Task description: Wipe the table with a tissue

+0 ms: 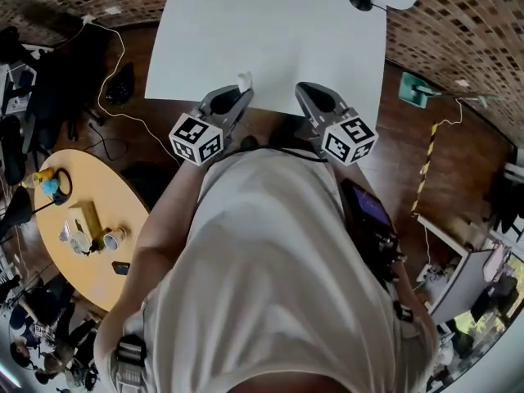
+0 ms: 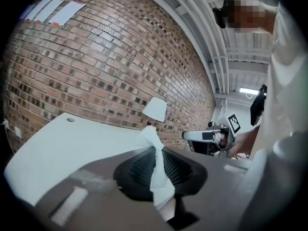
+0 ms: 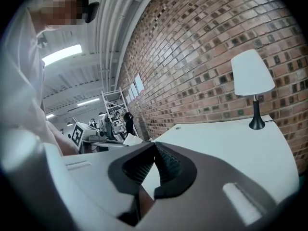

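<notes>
A white table (image 1: pixel 270 39) lies ahead of me, and both grippers hover at its near edge, close to my body. My left gripper (image 1: pixel 241 93) is shut on a crumpled white tissue (image 1: pixel 244 81). In the left gripper view the tissue (image 2: pixel 157 165) is pinched between the ribbed pads and sticks out above the tips, over the table (image 2: pixel 67 146). My right gripper (image 1: pixel 304 93) is level with it, a little to the right. Its jaws (image 3: pixel 155 147) meet at the tips with nothing between them. Each gripper sees the other: the right gripper (image 2: pixel 208 135), and the left gripper (image 3: pixel 98 141).
A lamp with a white shade (image 3: pixel 252 73) stands at the table's far right corner, its black base (image 1: pixel 360 0) showing in the head view. A brick wall (image 2: pixel 96 71) backs the table. A round yellow table (image 1: pixel 78 236) with cups is at the left. Cables (image 1: pixel 106 97) lie on the floor.
</notes>
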